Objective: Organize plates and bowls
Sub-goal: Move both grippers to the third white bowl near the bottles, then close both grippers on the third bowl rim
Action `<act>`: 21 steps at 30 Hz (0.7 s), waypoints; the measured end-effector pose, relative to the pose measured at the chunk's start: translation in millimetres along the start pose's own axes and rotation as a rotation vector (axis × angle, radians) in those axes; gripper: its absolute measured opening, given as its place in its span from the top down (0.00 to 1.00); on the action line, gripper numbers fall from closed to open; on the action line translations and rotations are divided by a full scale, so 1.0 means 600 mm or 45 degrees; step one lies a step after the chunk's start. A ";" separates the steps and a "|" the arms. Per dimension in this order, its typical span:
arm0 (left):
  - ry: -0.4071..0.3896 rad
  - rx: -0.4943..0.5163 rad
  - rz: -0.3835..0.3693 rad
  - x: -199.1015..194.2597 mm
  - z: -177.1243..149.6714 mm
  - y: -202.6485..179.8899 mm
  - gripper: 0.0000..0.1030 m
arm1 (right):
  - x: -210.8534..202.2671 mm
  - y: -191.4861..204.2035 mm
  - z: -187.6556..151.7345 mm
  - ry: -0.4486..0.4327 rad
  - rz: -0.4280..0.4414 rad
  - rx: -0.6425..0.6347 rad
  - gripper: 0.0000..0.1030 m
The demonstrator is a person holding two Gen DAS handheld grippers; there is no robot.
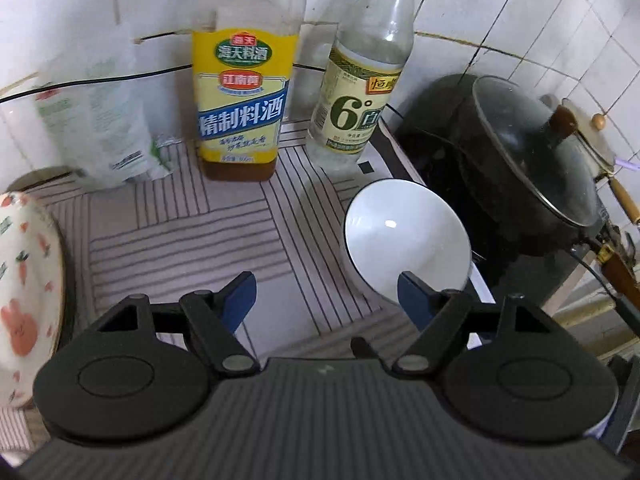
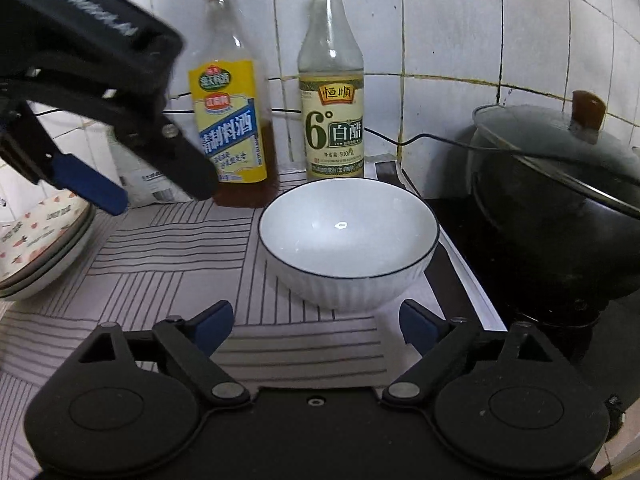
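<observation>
Reading from the left, the stack of printed plates (image 2: 38, 248) sits at the left edge of the striped mat (image 2: 168, 256), its rim running out of both views. The left gripper (image 1: 326, 300) hangs above the mat with its jaws apart and nothing between them; the mat below it is bare. Behind stand a cooking-wine bottle (image 2: 230, 120) and a vinegar bottle (image 2: 332, 100), close against the tiled wall (image 2: 460, 40).

The white bowl (image 2: 348, 248) rests upright on the mat's right part, just in front of the vinegar bottle. The right gripper (image 2: 316, 320) faces it with jaws wide apart and empty, the near wall of the bowl just ahead of them.

Likely step: take the bowl. Place one finger inside the rim and one outside on the near wall, then close squarely; the glazed, ribbed wall may slip.

Clearance: the black pot (image 2: 560, 208) with its tilted glass lid (image 2: 560, 148) stands near on the right, beyond the mat edge. Lift straight up, then carry left across the open mat, clear of the bottles.
</observation>
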State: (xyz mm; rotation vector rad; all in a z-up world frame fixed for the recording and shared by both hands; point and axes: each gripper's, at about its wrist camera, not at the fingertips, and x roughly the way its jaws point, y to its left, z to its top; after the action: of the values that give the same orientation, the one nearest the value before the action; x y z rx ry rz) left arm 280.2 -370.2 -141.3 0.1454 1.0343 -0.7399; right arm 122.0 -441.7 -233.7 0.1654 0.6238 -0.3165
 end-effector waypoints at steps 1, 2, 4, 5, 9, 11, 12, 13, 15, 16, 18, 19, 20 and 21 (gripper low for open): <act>-0.002 0.009 -0.001 0.009 0.005 -0.002 0.25 | 0.008 -0.001 0.001 0.004 -0.005 -0.004 0.08; 0.008 0.014 0.006 0.019 0.011 -0.004 0.25 | 0.016 -0.002 0.002 0.011 -0.016 -0.007 0.08; 0.034 0.012 0.014 0.036 0.021 -0.009 0.25 | 0.028 -0.005 0.003 0.021 -0.049 -0.005 0.08; 0.059 0.010 0.009 0.045 0.026 -0.012 0.25 | 0.033 -0.007 0.004 0.023 -0.061 0.000 0.08; 0.124 -0.028 0.006 0.080 0.037 -0.018 0.25 | 0.045 -0.016 0.007 0.033 -0.073 0.041 0.07; 0.138 -0.025 0.022 0.096 0.037 -0.021 0.28 | 0.051 -0.018 0.007 0.029 -0.080 0.043 0.07; 0.146 -0.022 0.028 0.105 0.037 -0.023 0.29 | 0.057 -0.020 0.008 0.028 -0.080 0.040 0.07; 0.153 -0.023 0.032 0.111 0.037 -0.025 0.36 | 0.061 -0.021 0.009 0.026 -0.081 0.037 0.07; 0.168 -0.018 0.029 0.121 0.036 -0.027 0.45 | 0.067 -0.022 0.010 0.016 -0.078 0.025 0.07; 0.169 -0.010 0.026 0.123 0.035 -0.029 0.52 | 0.067 -0.022 0.009 0.011 -0.078 0.019 0.07; 0.180 0.007 0.036 0.128 0.032 -0.032 0.69 | 0.068 -0.021 0.009 0.004 -0.076 0.008 0.07; 0.209 0.007 0.039 0.131 0.032 -0.033 0.79 | 0.069 -0.021 0.009 0.004 -0.072 0.011 0.07; 0.236 0.001 0.025 0.134 0.032 -0.032 0.81 | 0.069 -0.022 0.010 0.004 -0.065 0.019 0.07; 0.250 -0.006 0.005 0.133 0.031 -0.033 0.86 | 0.066 -0.021 0.010 0.005 -0.063 0.021 0.07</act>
State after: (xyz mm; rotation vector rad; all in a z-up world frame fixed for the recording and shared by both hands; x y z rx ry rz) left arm 305.1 -432.5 -192.4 0.2192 1.2222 -0.7296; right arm 151.4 -464.6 -252.9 0.1667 0.6303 -0.3694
